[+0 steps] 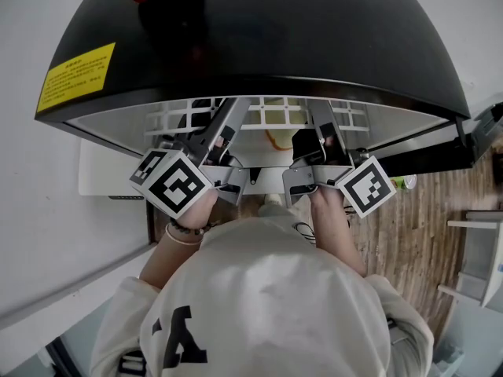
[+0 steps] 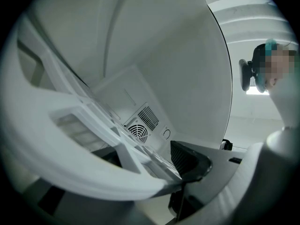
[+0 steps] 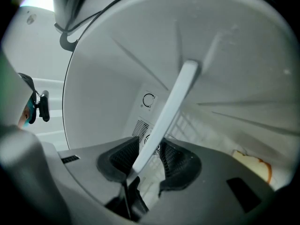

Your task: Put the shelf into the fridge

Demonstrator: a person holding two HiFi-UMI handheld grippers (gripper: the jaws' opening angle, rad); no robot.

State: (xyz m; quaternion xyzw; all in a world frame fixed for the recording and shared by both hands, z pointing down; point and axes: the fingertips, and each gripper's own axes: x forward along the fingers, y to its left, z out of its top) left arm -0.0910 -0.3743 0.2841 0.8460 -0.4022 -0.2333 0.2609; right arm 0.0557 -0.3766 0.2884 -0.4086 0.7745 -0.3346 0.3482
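Observation:
A white grid shelf (image 1: 267, 118) lies level inside the open black fridge (image 1: 251, 38), just under its top edge. Both grippers hold the shelf's front edge from my side. My left gripper (image 1: 222, 136) is shut on the left part of it; in the left gripper view the shelf (image 2: 93, 125) fills the left side and runs in beside the black pad (image 2: 187, 158). My right gripper (image 1: 324, 136) is shut on the right part; in the right gripper view a white shelf bar (image 3: 171, 102) is pinched between the two black pads (image 3: 119, 161).
The fridge's white back wall carries a round fan vent (image 2: 140, 128) and a dial (image 3: 148, 99). A pale yellow-brown object (image 3: 255, 165) lies low inside on the right. A yellow label (image 1: 76, 75) is on the fridge top. Wooden floor (image 1: 409, 226) is at the right.

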